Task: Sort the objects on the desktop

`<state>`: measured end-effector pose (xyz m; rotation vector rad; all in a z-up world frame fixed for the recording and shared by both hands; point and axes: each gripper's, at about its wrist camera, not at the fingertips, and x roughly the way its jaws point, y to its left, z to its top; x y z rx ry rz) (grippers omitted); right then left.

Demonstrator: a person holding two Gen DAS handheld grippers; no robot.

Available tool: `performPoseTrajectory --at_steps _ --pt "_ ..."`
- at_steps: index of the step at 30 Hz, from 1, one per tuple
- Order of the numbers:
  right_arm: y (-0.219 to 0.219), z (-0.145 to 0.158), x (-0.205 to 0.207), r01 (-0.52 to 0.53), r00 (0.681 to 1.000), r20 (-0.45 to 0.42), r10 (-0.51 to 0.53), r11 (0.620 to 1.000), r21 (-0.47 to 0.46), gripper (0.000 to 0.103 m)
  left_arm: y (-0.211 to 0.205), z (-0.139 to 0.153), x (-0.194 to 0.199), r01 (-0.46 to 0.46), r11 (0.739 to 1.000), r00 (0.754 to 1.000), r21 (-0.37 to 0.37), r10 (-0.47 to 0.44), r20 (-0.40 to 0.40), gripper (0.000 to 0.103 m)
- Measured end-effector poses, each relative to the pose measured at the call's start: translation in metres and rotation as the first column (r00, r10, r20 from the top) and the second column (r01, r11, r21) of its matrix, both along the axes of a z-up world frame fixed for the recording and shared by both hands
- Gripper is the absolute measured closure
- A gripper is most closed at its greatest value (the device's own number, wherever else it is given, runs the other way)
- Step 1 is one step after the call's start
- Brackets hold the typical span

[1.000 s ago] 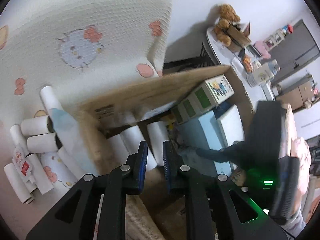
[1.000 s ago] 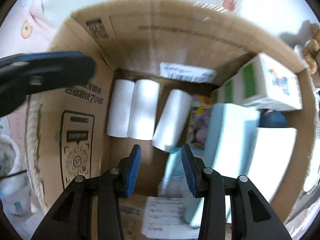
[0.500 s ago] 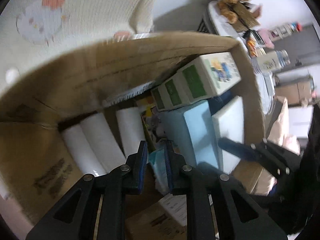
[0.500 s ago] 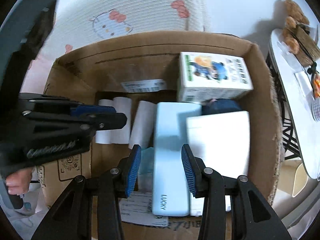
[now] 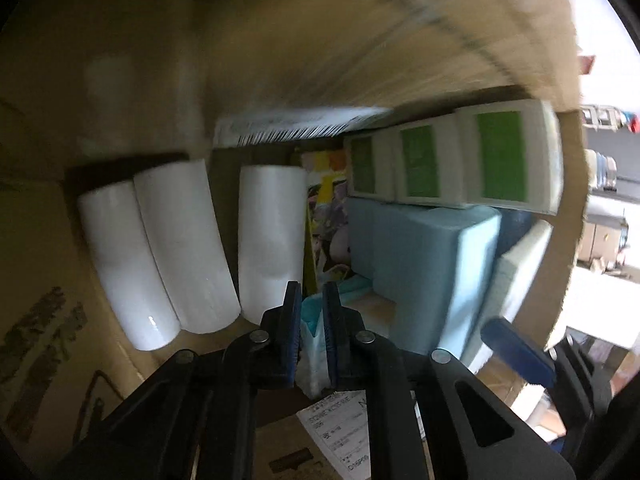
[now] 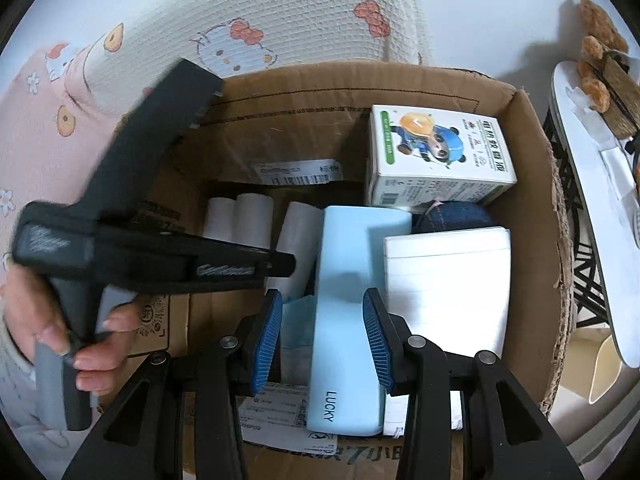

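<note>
Fingers of the left gripper (image 5: 311,320) stand nearly together, with a soft pale-blue packet (image 5: 313,344) pinched between the blue pads, deep inside the cardboard box (image 6: 532,184). It looks like a tissue pack, but the picture is blurred and I cannot be sure. The packet stands upright between the pads, in the narrow gap between a white roll (image 5: 270,240) on its left and the light-blue case (image 6: 352,320) on its right. Its long axis seems to run along the fingers, toward the far wall of the box.

Over the same box hovers the right gripper (image 6: 322,340), its fingers wide apart and holding nothing. The light-blue case, marked LUCKY, lies straight under them, and its long side points the same way as the fingers. The pads are on both sides of the case but seem to be above it, not touching.

In my judgement the left hand is the nearer one to the packet, so letting go or pushing it deeper is its work. The gap is tight, so the packet may crumple against the roll.
</note>
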<state>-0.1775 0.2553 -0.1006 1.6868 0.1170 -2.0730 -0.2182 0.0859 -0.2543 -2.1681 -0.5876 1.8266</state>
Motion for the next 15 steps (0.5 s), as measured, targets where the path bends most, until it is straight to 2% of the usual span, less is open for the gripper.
performPoseTrajectory --at_steps 5,9,12,15 --pt "-0.011 -0.001 0.002 -0.024 1.0 -0.005 0.024 1.0 -0.006 0.065 -0.004 -0.02 0.001 -0.084 0.995 0.994 0.058 0.079 0.08 0.091" --pt "-0.012 -0.004 -0.001 -0.029 0.999 -0.018 0.029 0.999 0.019 0.065 -0.006 -0.022 0.002 -0.118 0.989 0.991 0.085 0.112 0.073 0.091" --pt "-0.019 -0.012 -0.005 -0.025 0.999 -0.039 0.027 0.998 0.058 0.065 -0.011 -0.022 0.003 -0.16 0.984 0.986 0.076 0.155 0.062 0.091" --pt "-0.018 -0.015 -0.006 -0.028 0.999 -0.033 0.029 0.998 0.058 0.065 -0.015 -0.02 0.006 -0.202 0.976 0.979 0.076 0.199 0.047 0.093"
